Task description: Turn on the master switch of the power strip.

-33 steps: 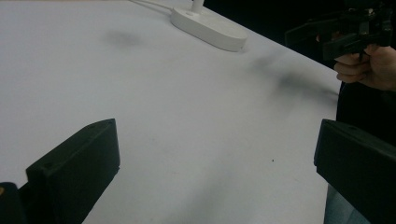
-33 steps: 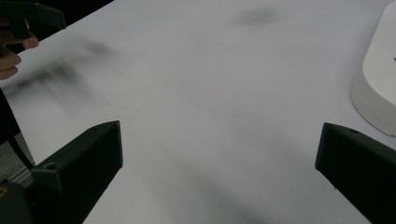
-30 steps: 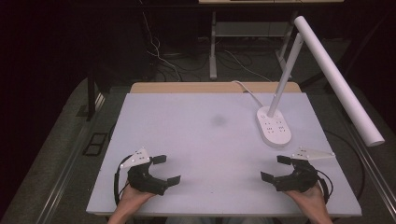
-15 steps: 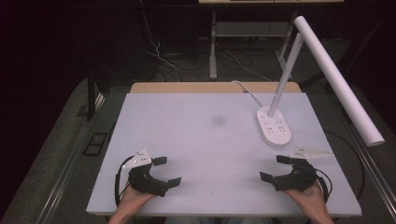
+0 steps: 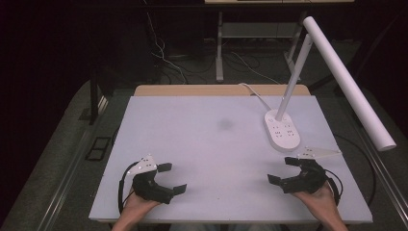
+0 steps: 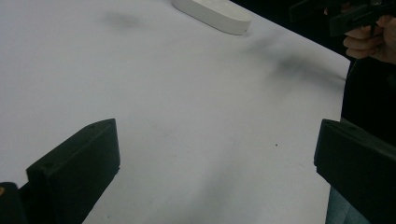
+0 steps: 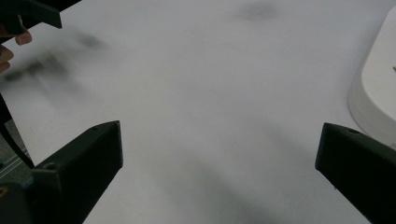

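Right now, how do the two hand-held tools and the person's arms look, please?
Both are matte black plastic tongs: the left tongs and the right tongs, each with two thick, blocky jaws with squared ends. Each carries a flat grey three-cornered plate on top and trails a thin black cable that loops beside the hand. The forearms are bare; no sleeve or glove is visible.

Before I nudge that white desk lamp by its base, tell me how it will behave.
The lamp base looks flat and broad, so it would probably slide on the smooth table. The long lamp head overhangs far to one side, so a push may tip it. Its cable trails off the back edge and may drag.
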Action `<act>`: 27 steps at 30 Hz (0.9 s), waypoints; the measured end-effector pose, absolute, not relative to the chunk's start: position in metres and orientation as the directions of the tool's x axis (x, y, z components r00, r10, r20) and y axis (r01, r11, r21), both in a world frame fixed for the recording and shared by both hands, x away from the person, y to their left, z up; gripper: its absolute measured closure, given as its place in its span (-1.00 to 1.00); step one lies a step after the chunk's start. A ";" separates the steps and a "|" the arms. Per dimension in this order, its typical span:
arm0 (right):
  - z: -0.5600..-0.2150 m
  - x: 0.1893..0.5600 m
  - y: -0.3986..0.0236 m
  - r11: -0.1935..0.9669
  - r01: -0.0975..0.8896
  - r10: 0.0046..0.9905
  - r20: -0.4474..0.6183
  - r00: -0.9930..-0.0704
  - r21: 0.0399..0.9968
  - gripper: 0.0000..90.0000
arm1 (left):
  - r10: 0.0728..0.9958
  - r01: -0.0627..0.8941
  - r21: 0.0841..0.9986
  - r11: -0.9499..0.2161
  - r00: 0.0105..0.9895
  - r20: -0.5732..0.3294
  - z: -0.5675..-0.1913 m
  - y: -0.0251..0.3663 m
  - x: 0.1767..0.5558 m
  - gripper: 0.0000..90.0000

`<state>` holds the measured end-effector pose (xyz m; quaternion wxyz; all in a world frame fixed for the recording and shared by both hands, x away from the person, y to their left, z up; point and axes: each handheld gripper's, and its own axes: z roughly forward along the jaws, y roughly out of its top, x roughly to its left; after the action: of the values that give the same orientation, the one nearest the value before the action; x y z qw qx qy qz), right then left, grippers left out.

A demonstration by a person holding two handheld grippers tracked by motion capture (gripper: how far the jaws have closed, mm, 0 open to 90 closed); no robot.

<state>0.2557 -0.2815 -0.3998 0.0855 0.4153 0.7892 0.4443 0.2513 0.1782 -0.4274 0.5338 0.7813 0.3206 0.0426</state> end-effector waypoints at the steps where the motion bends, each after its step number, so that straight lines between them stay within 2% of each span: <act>1: -0.399 0.256 -0.281 0.262 0.579 0.730 0.234 -0.642 0.773 -1.00 | 0.547 0.455 0.862 -0.226 0.791 -0.274 -0.427 0.178 0.251 -1.00; 27: -0.373 0.283 -0.280 0.314 0.563 0.736 0.180 -0.653 0.764 -1.00 | 0.554 0.459 0.860 -0.222 0.786 -0.276 -0.427 0.180 0.251 -1.00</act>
<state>0.2833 -0.2797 -0.3731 0.1014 0.4039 0.8041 0.4244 0.2510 0.1803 -0.4271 0.5326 0.7805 0.3243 0.0444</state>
